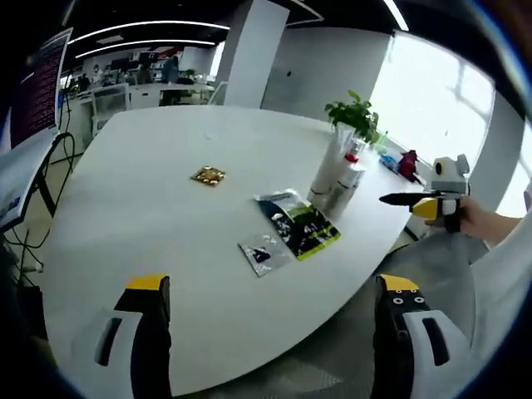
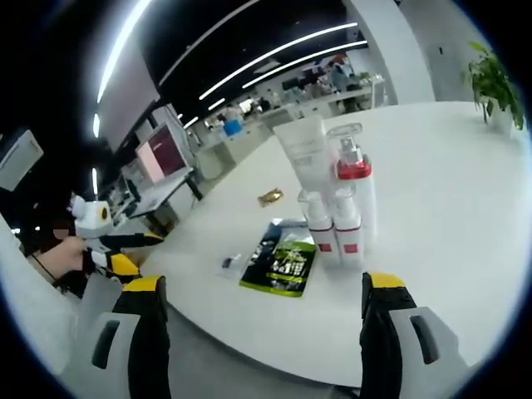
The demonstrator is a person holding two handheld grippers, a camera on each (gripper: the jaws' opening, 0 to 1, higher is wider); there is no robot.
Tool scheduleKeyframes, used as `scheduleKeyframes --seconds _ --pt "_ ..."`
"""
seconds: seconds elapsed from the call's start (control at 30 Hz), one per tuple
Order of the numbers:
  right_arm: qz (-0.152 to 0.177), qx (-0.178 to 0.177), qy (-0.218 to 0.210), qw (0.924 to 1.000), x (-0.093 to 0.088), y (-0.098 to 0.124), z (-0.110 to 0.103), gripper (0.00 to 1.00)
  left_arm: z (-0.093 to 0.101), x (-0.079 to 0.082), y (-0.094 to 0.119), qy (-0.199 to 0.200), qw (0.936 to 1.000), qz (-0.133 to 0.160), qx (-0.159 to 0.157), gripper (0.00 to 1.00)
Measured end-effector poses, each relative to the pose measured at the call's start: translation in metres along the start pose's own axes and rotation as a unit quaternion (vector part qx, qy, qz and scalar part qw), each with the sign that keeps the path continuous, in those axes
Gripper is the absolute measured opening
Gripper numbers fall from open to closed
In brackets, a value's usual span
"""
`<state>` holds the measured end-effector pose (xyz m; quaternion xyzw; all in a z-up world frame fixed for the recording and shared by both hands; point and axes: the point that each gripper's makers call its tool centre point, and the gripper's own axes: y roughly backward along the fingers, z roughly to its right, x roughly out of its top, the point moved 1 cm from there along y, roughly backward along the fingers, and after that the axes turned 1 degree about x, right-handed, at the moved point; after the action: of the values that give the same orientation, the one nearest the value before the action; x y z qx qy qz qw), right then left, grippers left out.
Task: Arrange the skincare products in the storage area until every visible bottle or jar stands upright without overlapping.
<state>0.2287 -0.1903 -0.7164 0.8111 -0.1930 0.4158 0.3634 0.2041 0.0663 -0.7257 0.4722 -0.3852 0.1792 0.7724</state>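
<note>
Both pairs of tongs stand wide and hold nothing: the left gripper and the right gripper hover over the near edge of the round white table. Beyond lie a green-and-black sachet and a small silver packet. Just past them the white skincare bottles stand upright, clustered. Farther off sit a gold wrapper and a potted green plant.

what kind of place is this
Most likely an open-plan office. A big white table holds the bottles, rows of desks with monitors stand behind under long strip lights, and a potted plant sits by the window.
</note>
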Motion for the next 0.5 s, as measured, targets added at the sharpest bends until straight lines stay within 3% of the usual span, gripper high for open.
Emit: scheduleKeyframes --seconds 0.5 --pt "0.008 0.000 -0.010 0.9999 0.002 0.001 0.002 0.96 0.001 0.014 -0.023 -0.017 0.9996 -0.020 -0.006 0.98"
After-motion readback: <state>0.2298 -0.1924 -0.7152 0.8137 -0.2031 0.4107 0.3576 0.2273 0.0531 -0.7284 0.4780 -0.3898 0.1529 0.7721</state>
